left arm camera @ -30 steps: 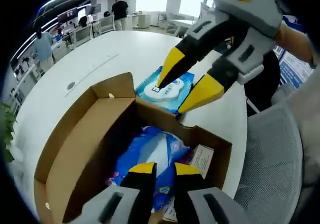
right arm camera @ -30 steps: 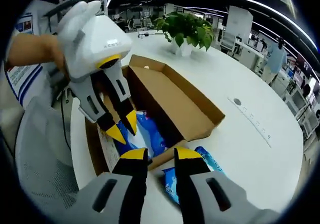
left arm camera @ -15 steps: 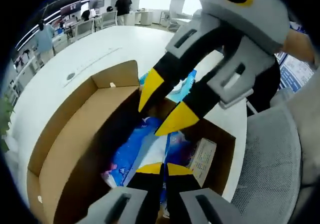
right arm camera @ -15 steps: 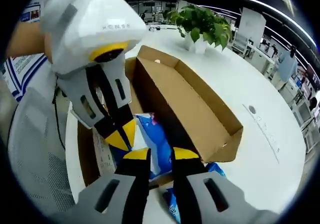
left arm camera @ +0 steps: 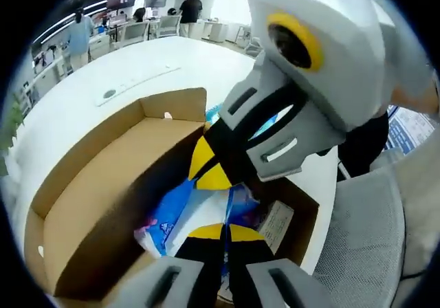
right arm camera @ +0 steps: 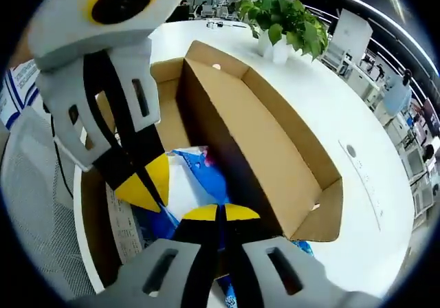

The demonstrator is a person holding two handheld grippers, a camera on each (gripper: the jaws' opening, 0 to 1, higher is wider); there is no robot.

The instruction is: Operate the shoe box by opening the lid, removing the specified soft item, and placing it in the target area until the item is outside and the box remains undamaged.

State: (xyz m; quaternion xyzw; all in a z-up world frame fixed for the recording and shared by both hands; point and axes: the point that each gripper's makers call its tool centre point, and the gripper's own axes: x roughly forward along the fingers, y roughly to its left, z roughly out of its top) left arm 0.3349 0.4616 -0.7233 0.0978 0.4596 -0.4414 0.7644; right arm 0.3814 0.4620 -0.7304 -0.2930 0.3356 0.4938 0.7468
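1. The soft pack (left arm camera: 180, 212), blue and white plastic with pink print, lies inside the shoe box (left arm camera: 103, 184), on its floor beside the tall cardboard wall. Much of the pack is hidden behind the two grippers, so its full outline cannot be made out; in the right gripper view the soft pack (right arm camera: 199, 184) is cut off below by yellow fingertips.
2. The left gripper (left arm camera: 224, 231) has its yellow tips pressed together over the pack's near edge; whether plastic is pinched between them cannot be told. The right gripper (right arm camera: 220, 213) likewise shows its tips closed together at the pack, and any grip there cannot be told.
3. Since half a second ago both grippers have sunk deeper into the box, and the right gripper's tips, then apart, are now together.
4. A printed paper slip (left arm camera: 276, 223) lies in the box beside the pack.
5. The open lid (right arm camera: 275, 157) stands up beside the box.
6. Beyond the box, a second blue packet (left arm camera: 213, 112) peeks out on the white table (left arm camera: 130, 81).
7. A potted plant (right arm camera: 282, 19) stands farther off.
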